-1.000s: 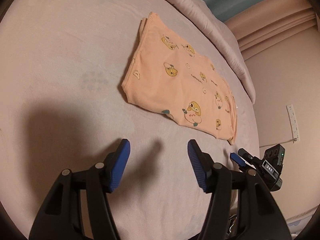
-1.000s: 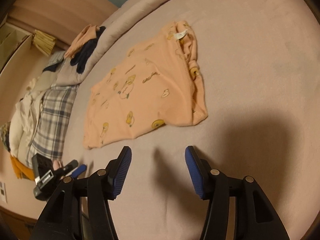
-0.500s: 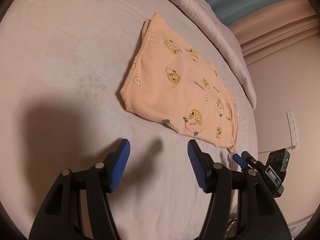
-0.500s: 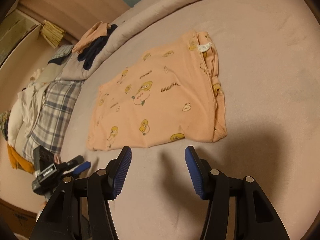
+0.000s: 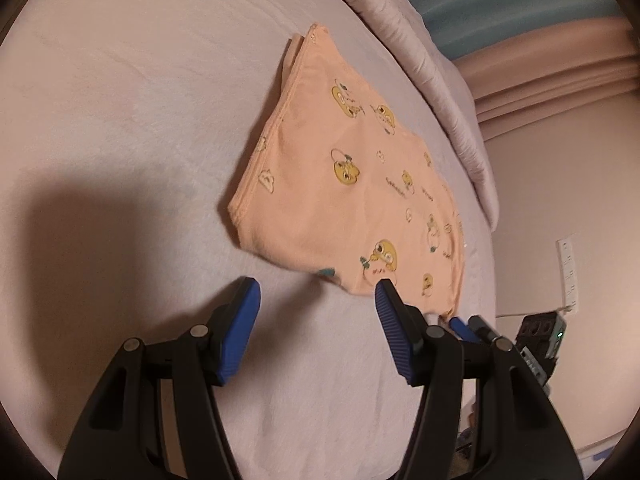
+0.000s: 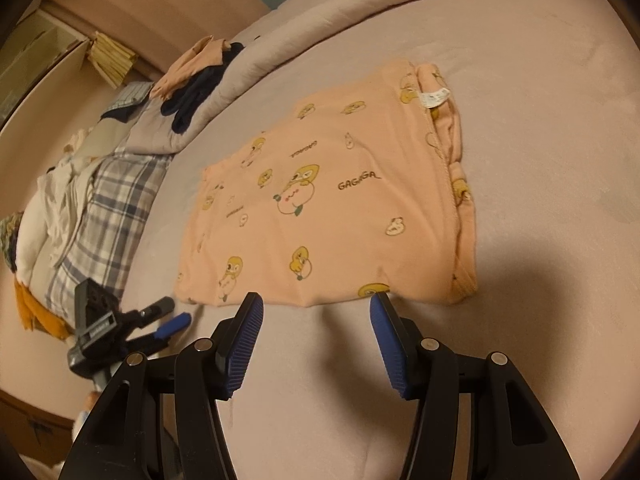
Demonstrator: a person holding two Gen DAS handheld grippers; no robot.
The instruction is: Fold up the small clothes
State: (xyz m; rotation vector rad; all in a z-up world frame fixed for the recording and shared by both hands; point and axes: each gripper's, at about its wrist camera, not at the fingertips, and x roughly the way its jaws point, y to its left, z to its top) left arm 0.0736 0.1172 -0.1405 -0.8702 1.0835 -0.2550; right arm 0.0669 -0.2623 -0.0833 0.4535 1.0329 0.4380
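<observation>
A small peach garment (image 5: 344, 184) printed with yellow cartoon ducks lies folded flat on the pinkish bed cover (image 5: 120, 120). In the right wrist view the same garment (image 6: 328, 208) shows a white label near its far right corner. My left gripper (image 5: 316, 292) is open just short of the garment's near edge, nothing between its blue pads. My right gripper (image 6: 316, 300) is open too, its fingertips at the garment's near hem, gripping nothing. Each view catches the other gripper low at one side: the right gripper (image 5: 464, 326) and the left gripper (image 6: 172, 324).
A rolled duvet (image 5: 432, 64) runs along the far side of the bed. Dark and peach clothes (image 6: 196, 80) lie on it, and a plaid cloth (image 6: 100, 216) with more laundry is heaped at the left. A wall with a power strip (image 5: 570, 272) stands at the right.
Both grippers have closed in on the garment, which now fills more of each view; its near edge now lies at the fingertips. Jaws have kept the same width.
</observation>
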